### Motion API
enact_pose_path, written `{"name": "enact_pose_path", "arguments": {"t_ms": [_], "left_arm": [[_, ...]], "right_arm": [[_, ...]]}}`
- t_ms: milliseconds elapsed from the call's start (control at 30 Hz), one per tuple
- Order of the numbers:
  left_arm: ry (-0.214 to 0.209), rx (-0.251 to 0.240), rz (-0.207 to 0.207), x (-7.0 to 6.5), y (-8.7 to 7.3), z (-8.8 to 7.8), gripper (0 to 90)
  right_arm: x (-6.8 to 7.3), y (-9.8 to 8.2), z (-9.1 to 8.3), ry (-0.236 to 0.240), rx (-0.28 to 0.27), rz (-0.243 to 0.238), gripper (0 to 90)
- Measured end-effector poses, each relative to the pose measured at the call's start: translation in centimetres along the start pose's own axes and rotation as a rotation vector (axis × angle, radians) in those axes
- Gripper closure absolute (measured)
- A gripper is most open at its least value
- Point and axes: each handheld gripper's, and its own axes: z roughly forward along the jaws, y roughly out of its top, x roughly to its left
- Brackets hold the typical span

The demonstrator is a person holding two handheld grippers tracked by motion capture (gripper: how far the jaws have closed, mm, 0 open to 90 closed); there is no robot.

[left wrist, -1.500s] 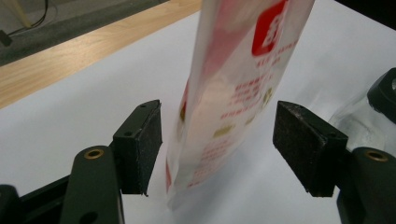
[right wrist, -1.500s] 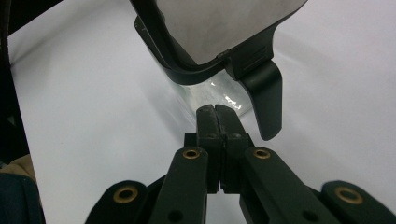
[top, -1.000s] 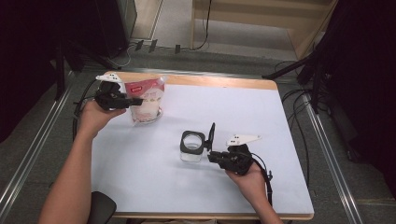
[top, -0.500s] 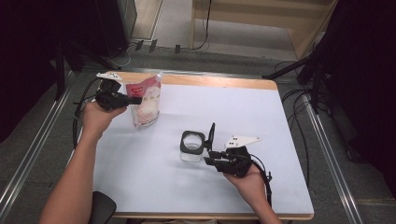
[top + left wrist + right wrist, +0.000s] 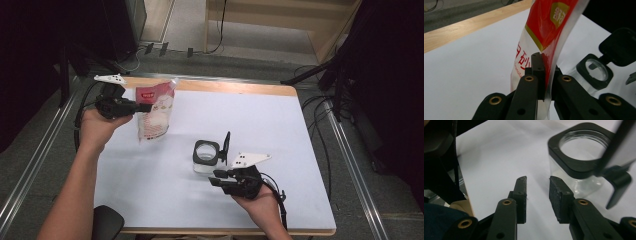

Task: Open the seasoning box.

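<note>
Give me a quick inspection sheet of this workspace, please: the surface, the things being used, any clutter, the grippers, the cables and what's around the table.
Surface: white table with a wooden far edge.
Job's things: red and clear bag with white contents, lifted at the far left; clear jar with a black rim near the middle, its black lid flipped up.
Clutter: nothing seen.
Grippers: left gripper shut on the bag's side; right gripper open, empty, beside the jar without touching it.
Cables: one trails from each gripper; more lie on the floor to the right.
Surroundings: grey floor, metal rails along both sides, wooden furniture behind, dark equipment at left and right.
</note>
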Motion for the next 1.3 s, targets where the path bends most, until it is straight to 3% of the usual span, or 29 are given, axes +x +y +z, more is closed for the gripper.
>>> {"name": "enact_pose_path", "arguments": {"t_ms": [167,367,667,1000,1200,1300], "left_arm": [[-0.014,-0.007,0.016,-0.9,0.3,-0.2,90.0],[-0.017,0.001,0.013,-1.5,0.3,-0.3,90.0],[-0.024,0.016,0.019,-2.1,0.0,-0.4,90.0],[-0.032,0.025,0.032,-2.7,-0.6,-0.5,90.0],[-0.039,0.036,0.041,-3.4,-0.7,-0.6,90.0],[-0.047,0.026,0.044,-3.8,-0.7,-0.8,90.0]], "right_arm": [[0.2,-0.1,0.3,-0.021,0.009,-0.014,80.2],[-1.7,-0.7,-0.3,-0.035,-0.007,0.042,90.0],[-4.5,-1.0,0.9,-0.07,0.031,0.084,90.0],[-6.4,-0.7,1.9,-0.085,0.048,0.097,90.0],[-7.1,-0.6,2.0,-0.1,0.054,0.087,90.0],[-7.6,-0.5,1.7,-0.105,0.049,0.105,90.0]]}}
